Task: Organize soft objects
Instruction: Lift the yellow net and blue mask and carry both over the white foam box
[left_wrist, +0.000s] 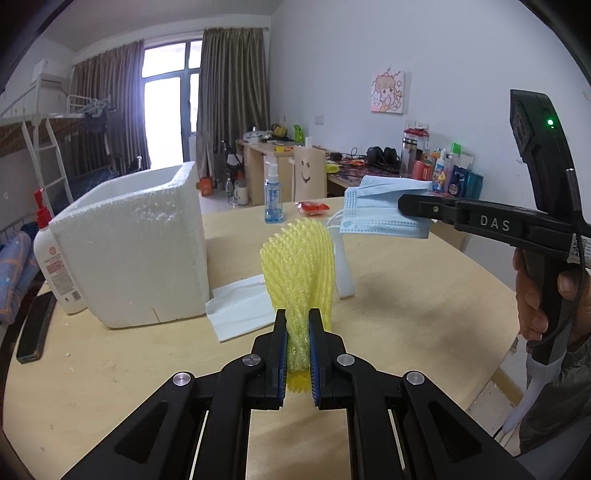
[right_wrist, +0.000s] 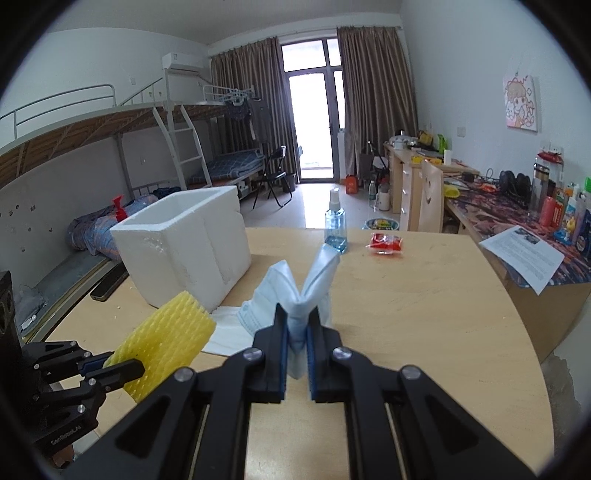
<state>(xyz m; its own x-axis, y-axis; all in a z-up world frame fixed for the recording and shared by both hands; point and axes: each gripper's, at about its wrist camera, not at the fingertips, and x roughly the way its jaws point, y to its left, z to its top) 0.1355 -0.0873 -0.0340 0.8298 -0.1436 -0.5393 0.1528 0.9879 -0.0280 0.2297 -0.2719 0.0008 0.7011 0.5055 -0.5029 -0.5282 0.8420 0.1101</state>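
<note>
A white foam box (left_wrist: 136, 243) stands open-topped at the left of the tabletop (left_wrist: 406, 332), the likely place for both soft items. The left tongs (left_wrist: 297, 354) pinch a yellow foam net (left_wrist: 297, 258) at centre frame, upright, the box just to its left. The right tongs (right_wrist: 297, 343) pinch a folded blue face mask (right_wrist: 295, 291), held above the tabletop at right, farther from the box. The left hand looks nearer.

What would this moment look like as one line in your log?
left tool: shut on yellow foam net | right tool: shut on blue face mask | both lifted over table | white foam box: open, nearby
</note>
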